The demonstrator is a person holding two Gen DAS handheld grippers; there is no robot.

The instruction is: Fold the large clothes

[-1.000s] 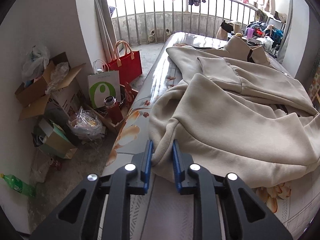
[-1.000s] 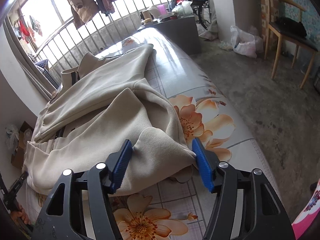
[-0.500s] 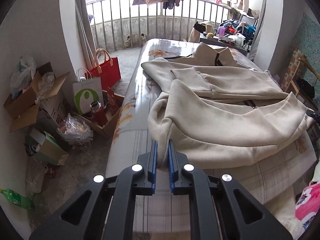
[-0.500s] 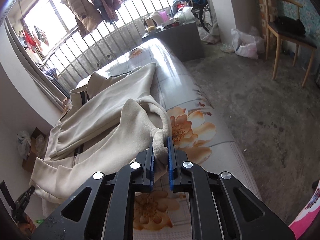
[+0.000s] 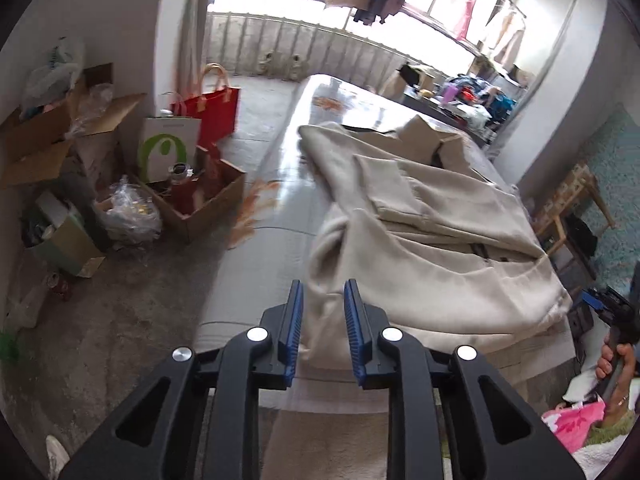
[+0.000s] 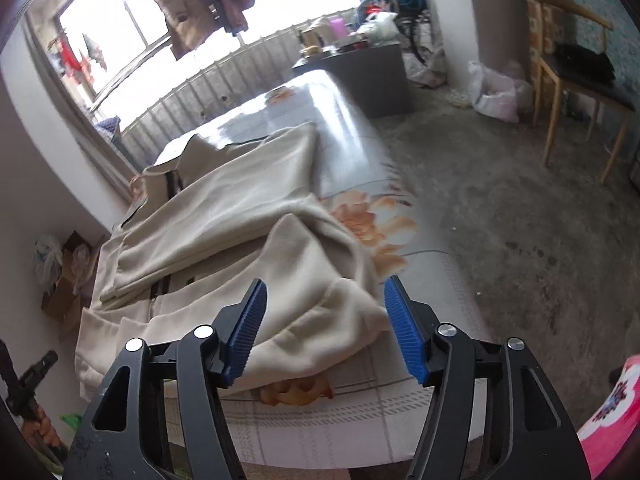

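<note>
The beige jacket (image 5: pixel 432 248) lies spread over the flowered desk (image 5: pixel 256 264). The left tool (image 5: pixel 322 316) has just been opening, its jaws slightly apart around the near hem. The right tool (image 6: pixel 324 324), also just opening, stands released over a bunched sleeve.

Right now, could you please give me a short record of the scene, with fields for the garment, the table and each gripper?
garment: beige jacket, partly folded, lying on the table
table: flower-print cloth showing at the near edge
left gripper: jaws have just opened a little; a jacket fold lies between them, pads not pressing
right gripper: jaws have just opened wide; jacket corner lies loose between them
floor clutter: red bag, cardboard boxes
</note>
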